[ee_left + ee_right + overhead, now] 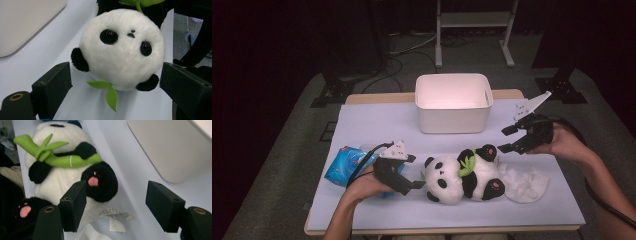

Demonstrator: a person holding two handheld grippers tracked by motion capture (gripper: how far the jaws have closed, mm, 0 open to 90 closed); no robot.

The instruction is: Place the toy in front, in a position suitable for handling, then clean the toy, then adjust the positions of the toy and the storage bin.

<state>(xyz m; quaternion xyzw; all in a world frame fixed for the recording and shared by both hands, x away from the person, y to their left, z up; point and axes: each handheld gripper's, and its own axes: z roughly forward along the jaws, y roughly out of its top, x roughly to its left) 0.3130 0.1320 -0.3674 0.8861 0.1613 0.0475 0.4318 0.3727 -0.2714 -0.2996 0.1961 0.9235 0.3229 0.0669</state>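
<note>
A plush panda (464, 172) holding a green bamboo stalk lies on its back in the middle of the light blue mat, head to the left. My left gripper (414, 172) sits just left of the head, open. In the left gripper view its jaws (117, 75) stand wide on either side of the panda's face (122, 50), with gaps on both sides. My right gripper (507, 139) hovers open above and right of the panda's feet. In the right gripper view nothing lies between its jaws (116, 192); the panda's black foot (100, 182) is beside one finger.
A white bin (453, 102) stands at the back of the mat (377, 125). A blue wipes packet (343, 165) lies under my left hand. A crumpled white cloth (524, 184) lies right of the panda. The panda's paper tag (115, 216) rests on the mat.
</note>
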